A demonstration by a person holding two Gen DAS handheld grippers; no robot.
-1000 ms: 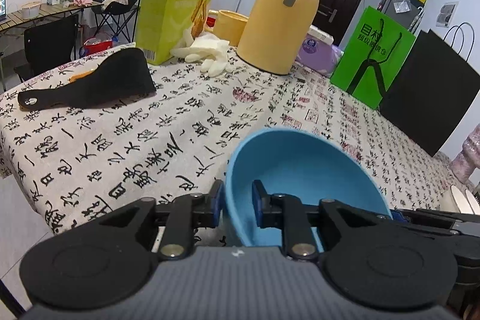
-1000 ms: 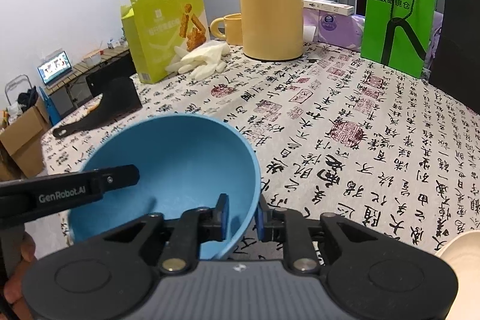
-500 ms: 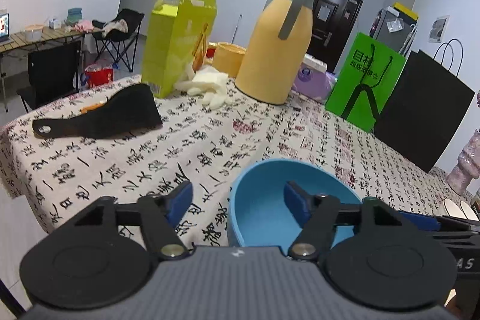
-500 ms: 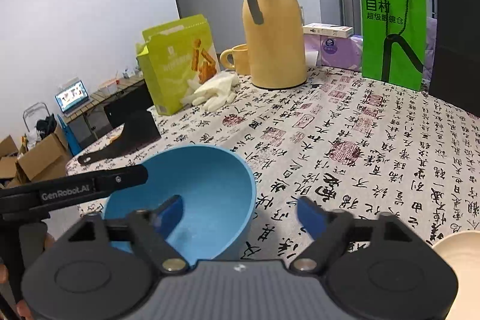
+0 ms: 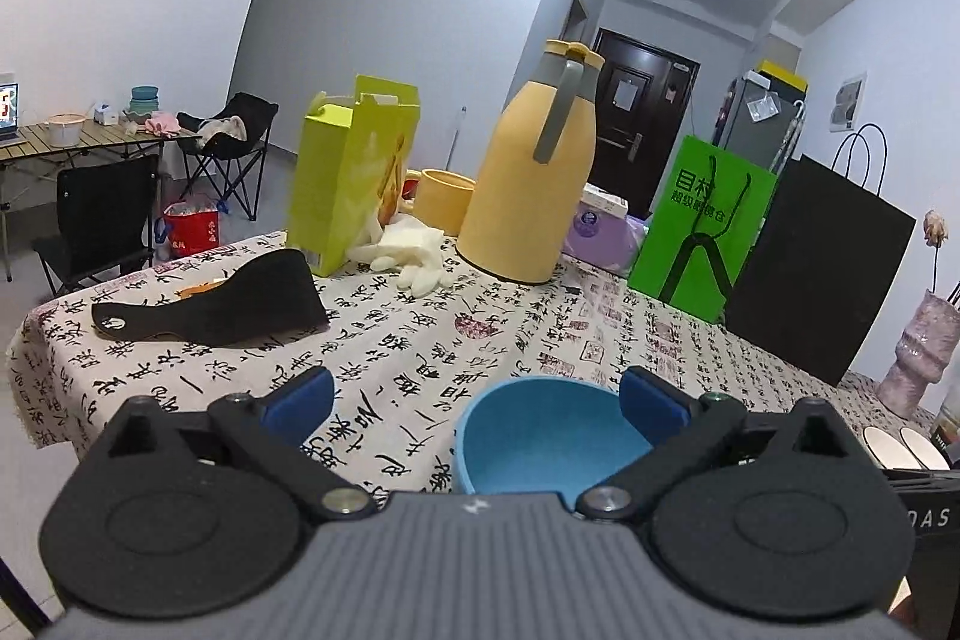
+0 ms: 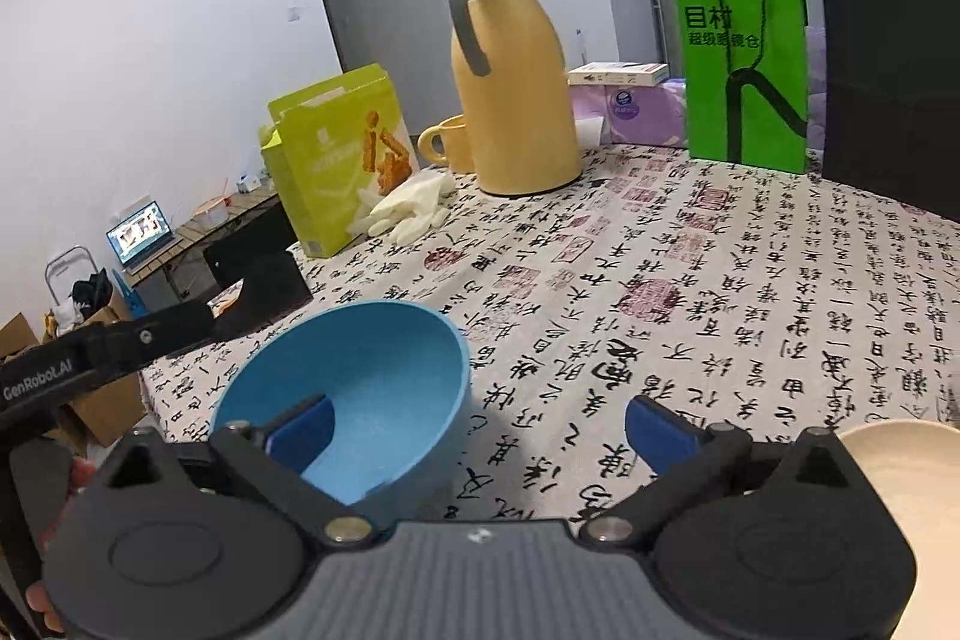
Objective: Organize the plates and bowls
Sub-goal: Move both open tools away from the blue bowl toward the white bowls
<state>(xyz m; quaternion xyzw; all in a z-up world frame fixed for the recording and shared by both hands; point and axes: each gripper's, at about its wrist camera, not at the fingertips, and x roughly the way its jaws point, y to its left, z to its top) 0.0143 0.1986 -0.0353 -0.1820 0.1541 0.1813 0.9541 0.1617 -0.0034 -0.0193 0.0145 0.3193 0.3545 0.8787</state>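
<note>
A blue bowl (image 5: pixel 552 436) stands upright on the calligraphy-print tablecloth near the table's front edge. My left gripper (image 5: pixel 477 403) is open and still opening; the bowl sits low between its blue pads (image 5: pixel 300 400), untouched. My right gripper (image 6: pixel 480 430) is also open and opening: one pad hangs over the blue bowl (image 6: pixel 372 382), the other over bare cloth, and neither presses the rim. A cream dish (image 6: pixel 900 478) shows at the lower right edge. The left gripper's black finger (image 6: pixel 120 352) reaches in from the left.
Behind the bowl stand a yellow thermos (image 5: pixel 528 184), a lime carton (image 5: pixel 348 178), white gloves (image 5: pixel 408 250), a green bag (image 5: pixel 696 238) and a black bag (image 5: pixel 822 274). A black scoop-shaped thing (image 5: pixel 222 304) lies at the left. Two white plates (image 5: pixel 900 445) sit at the right edge.
Both grippers were shut on the blue bowl's rim and have let go, their jaws spreading wide. Both have drawn back and tilted up; the bowl now rests on the cloth.
</note>
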